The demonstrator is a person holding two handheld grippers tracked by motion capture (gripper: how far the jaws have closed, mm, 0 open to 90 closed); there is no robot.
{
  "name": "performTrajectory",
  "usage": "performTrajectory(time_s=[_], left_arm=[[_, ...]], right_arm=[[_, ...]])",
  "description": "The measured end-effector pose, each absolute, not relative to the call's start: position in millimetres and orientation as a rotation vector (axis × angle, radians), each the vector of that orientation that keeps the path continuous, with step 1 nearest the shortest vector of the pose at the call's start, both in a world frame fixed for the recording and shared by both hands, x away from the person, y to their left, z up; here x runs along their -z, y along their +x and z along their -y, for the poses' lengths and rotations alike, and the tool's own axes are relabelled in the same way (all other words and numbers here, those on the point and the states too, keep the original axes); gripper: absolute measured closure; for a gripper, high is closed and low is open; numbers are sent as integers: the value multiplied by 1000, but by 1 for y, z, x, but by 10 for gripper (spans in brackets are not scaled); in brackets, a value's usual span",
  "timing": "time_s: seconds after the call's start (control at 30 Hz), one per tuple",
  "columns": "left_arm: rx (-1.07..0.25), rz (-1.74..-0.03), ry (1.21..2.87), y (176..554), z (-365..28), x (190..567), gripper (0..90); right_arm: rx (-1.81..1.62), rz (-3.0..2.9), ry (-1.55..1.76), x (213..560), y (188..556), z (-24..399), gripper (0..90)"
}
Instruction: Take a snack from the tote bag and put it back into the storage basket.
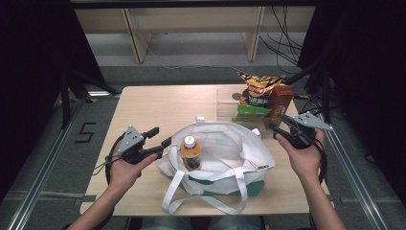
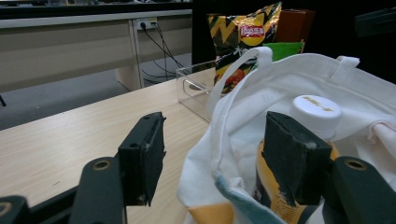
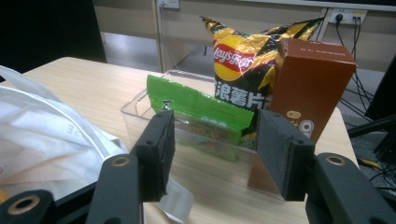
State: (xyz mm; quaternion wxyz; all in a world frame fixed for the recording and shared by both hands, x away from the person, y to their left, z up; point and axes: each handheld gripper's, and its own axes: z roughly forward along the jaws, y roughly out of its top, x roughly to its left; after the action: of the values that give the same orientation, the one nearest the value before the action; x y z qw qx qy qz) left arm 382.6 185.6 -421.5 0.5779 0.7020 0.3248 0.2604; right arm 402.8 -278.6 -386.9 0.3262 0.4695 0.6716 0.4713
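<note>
Plainly legible on the chip bag [image 3: 243, 60] is a red and yellow "Lay's" roundel with white Chinese characters below it; the bag stands in a clear plastic bin [image 3: 196, 140] at the far right of the worktop [image 1: 158, 105], with a green packet [image 3: 198, 109] in front of it and a brown carton [image 3: 310, 88] just beside it. The right gripper [image 3: 212, 149] faces this group with its jaws released and nothing between the pads; the green packet lies straight ahead of the gap, still apart from them. A white tote bag [image 1: 225, 153] lies open in the middle of the worktop, holding an upright bottle [image 1: 190, 153] with an orange label and a white cap. The left gripper [image 2: 212, 158] has its jaws spread as well, with the tote's near rim between them and the bottle just behind the right-hand pad. The left gripper view shows yellow print on the cap, too small to read, while the high view shows both hands flanking the tote and a "5" marked on the floor [image 1: 86, 132].
</note>
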Motion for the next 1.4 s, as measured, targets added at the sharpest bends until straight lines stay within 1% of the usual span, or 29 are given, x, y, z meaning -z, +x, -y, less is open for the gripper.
performTrajectory(time_s=[0.17,0.37,0.53,0.73,1.2,1.4], left_arm=[[-573,-750,1630,379,-182,420,377],[-572,-723,1626,373,-181,416,374],[-543,-681,1655,366,-169,418,376],[-508,-648,1673,365,-155,419,381],[-461,-604,1706,385,-133,425,454],[-441,-615,1717,390,-130,429,493]], right_arm=[[-1248,-1733,1243,384,399,282,478],[-1237,-1719,1242,382,397,284,477],[-1236,-1729,1266,382,396,281,477],[-1230,-1731,1221,380,397,281,476],[-1253,-1733,1259,382,398,280,476],[-1253,-1729,1261,382,397,280,476]])
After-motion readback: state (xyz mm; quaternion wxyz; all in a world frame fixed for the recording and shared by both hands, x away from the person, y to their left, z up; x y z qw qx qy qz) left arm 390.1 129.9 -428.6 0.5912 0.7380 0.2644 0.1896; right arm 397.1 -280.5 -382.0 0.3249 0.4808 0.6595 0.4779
